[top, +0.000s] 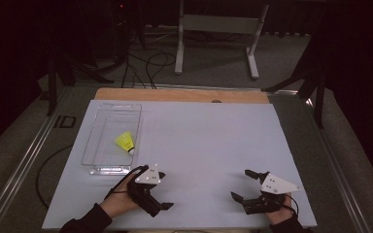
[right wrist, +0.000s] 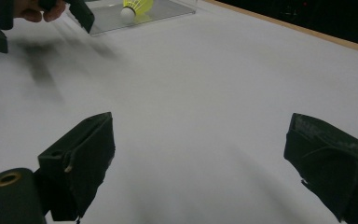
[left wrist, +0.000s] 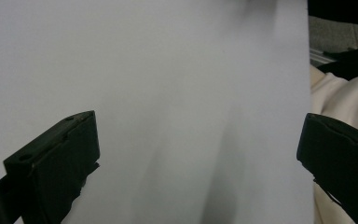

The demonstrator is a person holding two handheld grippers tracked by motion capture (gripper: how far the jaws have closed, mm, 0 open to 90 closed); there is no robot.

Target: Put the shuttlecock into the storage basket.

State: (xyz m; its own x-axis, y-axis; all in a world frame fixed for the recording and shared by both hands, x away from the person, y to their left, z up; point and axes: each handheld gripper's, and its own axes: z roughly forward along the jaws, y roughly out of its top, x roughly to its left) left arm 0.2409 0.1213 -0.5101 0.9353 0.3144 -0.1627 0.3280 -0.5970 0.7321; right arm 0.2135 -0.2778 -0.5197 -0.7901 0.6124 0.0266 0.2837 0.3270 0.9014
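Observation:
A yellow shuttlecock with a white cork lies inside a clear plastic box at the left of the white board. My left gripper is held low near the board's front edge, just in front and to the right of the box, jaws open and empty. In its own view the left gripper looks across bare board. My right gripper rests near the front right, open and empty, pointing left. The right gripper view shows the shuttlecock, the box and the left gripper far off.
A wooden strip runs along the board's far edge. Beyond it, a white table frame and cables sit on the carpet. Metal rails flank the table. Pale cloth lies past the board's edge.

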